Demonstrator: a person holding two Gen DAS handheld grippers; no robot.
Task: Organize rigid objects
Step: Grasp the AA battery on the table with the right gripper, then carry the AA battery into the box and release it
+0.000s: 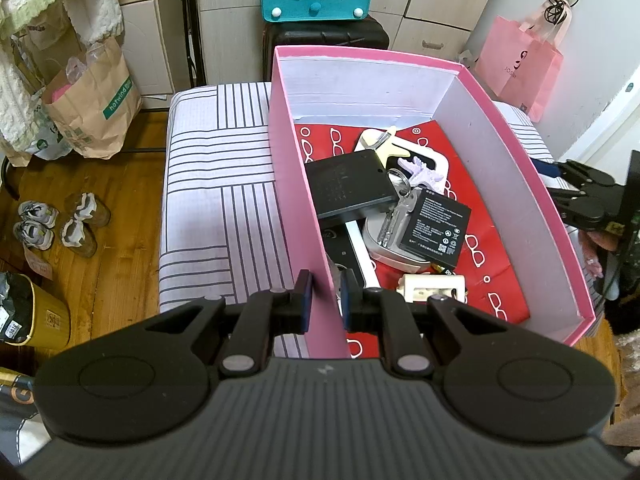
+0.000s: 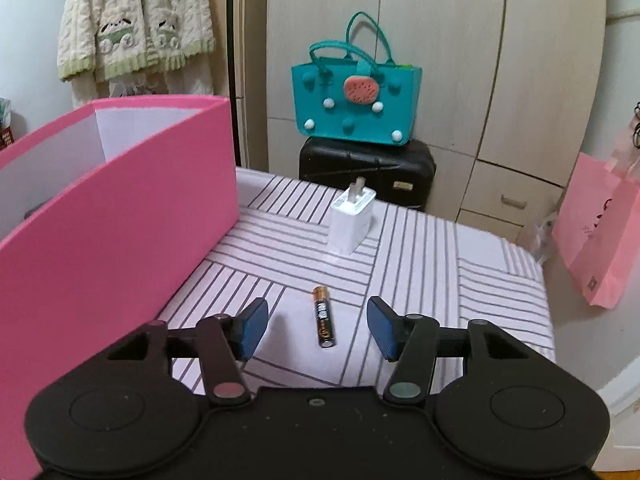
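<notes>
Battery (image 2: 323, 317) lies on the striped sheet (image 2: 420, 264) between the released right claw's (image 2: 318, 327) spread fingers, untouched.

Legible text: "hotwind" on a green band of the brown paper bag (image 1: 94, 108), left of frame. Flat black battery (image 1: 436, 226), centre frame, carries small white print, unreadable. AA battery (image 2: 323, 317) label illegible.
</notes>
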